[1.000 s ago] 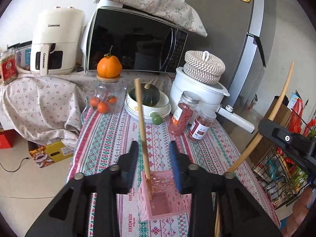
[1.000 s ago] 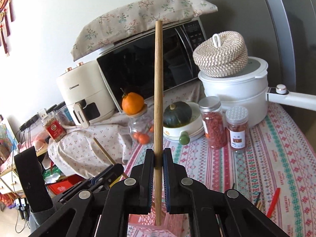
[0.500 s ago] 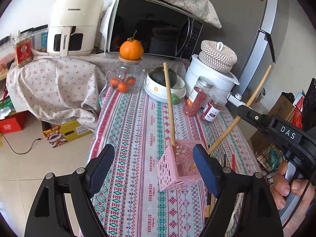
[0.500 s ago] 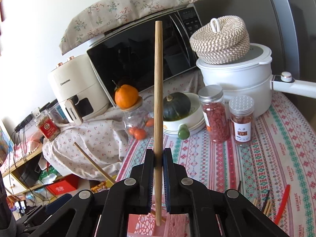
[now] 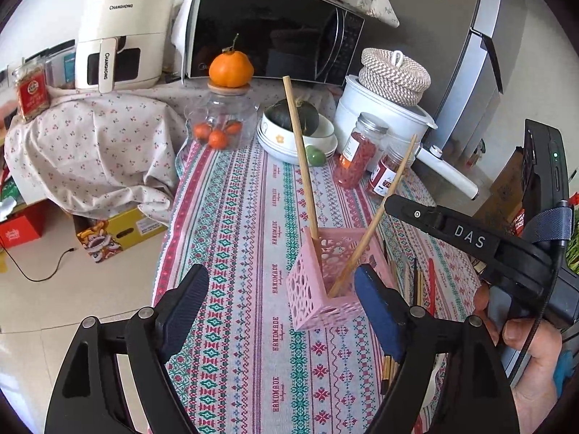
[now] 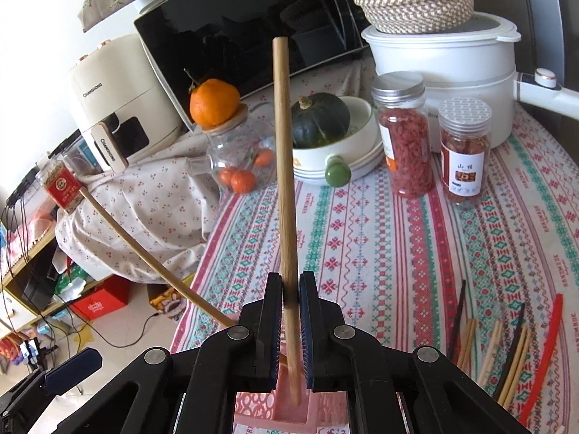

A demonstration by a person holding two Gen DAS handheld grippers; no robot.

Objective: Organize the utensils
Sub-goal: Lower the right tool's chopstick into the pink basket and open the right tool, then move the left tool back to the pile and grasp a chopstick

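Note:
A pink perforated holder stands on the patterned tablecloth, between my left gripper's wide-open fingers. One wooden chopstick leans in it to the left. My right gripper is shut on a second wooden chopstick, whose lower end is down inside the holder. That chopstick also shows in the left wrist view, slanting right toward the right gripper's body. The leaning chopstick also shows in the right wrist view.
Several loose chopsticks in wood, black and red lie on the cloth right of the holder. At the table's back stand two spice jars, a bowl with a squash, a glass jar, a white cooker and a microwave.
My left gripper has opened wide, let go of the first chopstick and drawn back. My right gripper has lowered its chopstick into the holder.

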